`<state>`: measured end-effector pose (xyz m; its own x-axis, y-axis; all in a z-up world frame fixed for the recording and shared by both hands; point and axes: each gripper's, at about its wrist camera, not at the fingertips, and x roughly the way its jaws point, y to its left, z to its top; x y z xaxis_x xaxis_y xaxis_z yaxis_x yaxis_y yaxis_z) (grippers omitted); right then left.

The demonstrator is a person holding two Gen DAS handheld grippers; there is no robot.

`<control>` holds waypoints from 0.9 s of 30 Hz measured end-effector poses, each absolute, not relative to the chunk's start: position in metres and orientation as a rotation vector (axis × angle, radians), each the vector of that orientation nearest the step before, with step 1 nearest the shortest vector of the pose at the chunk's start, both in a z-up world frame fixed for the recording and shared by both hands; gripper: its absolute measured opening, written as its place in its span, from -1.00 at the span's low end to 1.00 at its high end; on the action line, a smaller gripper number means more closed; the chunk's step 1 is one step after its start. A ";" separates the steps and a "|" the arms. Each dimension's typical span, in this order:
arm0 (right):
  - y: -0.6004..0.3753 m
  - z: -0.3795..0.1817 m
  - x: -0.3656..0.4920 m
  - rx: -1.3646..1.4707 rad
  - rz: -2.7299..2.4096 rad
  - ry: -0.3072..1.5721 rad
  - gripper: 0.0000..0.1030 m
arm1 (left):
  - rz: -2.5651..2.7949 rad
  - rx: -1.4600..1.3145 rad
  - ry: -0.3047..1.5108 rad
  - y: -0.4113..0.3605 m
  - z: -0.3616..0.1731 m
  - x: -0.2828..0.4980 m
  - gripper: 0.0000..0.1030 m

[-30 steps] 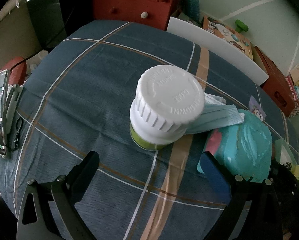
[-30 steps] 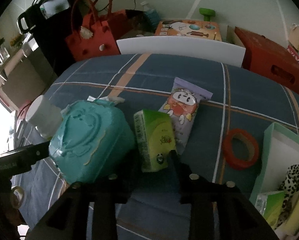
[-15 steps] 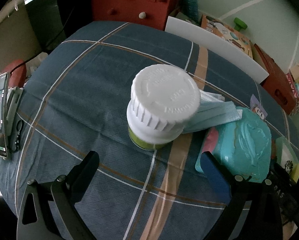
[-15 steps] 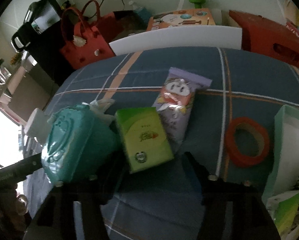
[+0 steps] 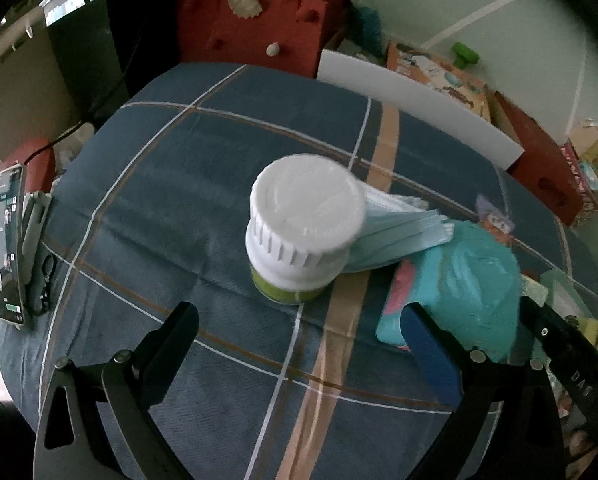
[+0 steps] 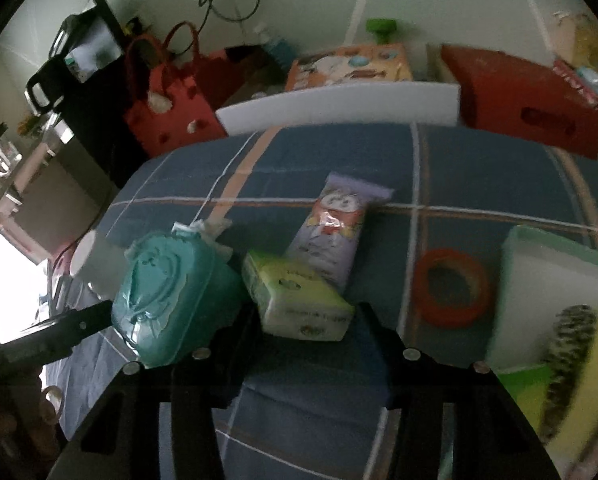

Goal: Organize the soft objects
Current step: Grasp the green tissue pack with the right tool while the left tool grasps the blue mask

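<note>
Green and soft, the tissue pack [image 6: 303,304] sits low in the middle of my right wrist view, tilted. It is caught between the two fingers of my right gripper [image 6: 305,332]. They stand about halfway apart, and as far as I can see each pad lies against a side of the pack, so I have hold of it.

Just left of it, touching or nearly so, is the teal wipes pouch [image 6: 167,296]. Beyond the pack a lilac snack packet [image 6: 335,224] lies flat on the blue checked tablecloth [image 6: 479,168]. To the right a red tape ring [image 6: 451,288] lies on the cloth. At the right edge is a pale green box [image 6: 539,256] with a yellow thing and a spotted thing in it, both blurred.

My left gripper [image 5: 299,320] hangs wide open at the bottom of its own view, with only tablecloth between its fingers. Ahead of it, at the centre of the frame, stands a white-capped bottle [image 5: 303,224], upright. A stack of blue face masks [image 5: 403,228] lies against its right side. The teal pouch shows again at the right, close to the inner face of my blue-padded finger [image 5: 427,344]; I cannot tell whether they touch. A phone [image 5: 7,240] on a stand is at the left edge of the table.
</note>
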<state>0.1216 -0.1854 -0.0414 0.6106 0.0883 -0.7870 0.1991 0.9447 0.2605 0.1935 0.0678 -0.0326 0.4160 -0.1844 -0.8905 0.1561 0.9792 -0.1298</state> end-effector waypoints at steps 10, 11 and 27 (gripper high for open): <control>-0.206 -0.012 0.101 0.377 -0.123 0.851 -0.02 | -0.260 -0.076 1.087 0.065 -0.010 0.192 0.77; -0.209 -0.009 0.098 0.379 -0.133 0.845 -0.02 | -0.281 -0.092 1.092 0.062 -0.008 0.194 0.65; -0.223 0.008 0.081 0.401 -0.156 0.800 -0.02 | -0.392 -0.117 1.096 0.020 -0.003 0.212 -0.01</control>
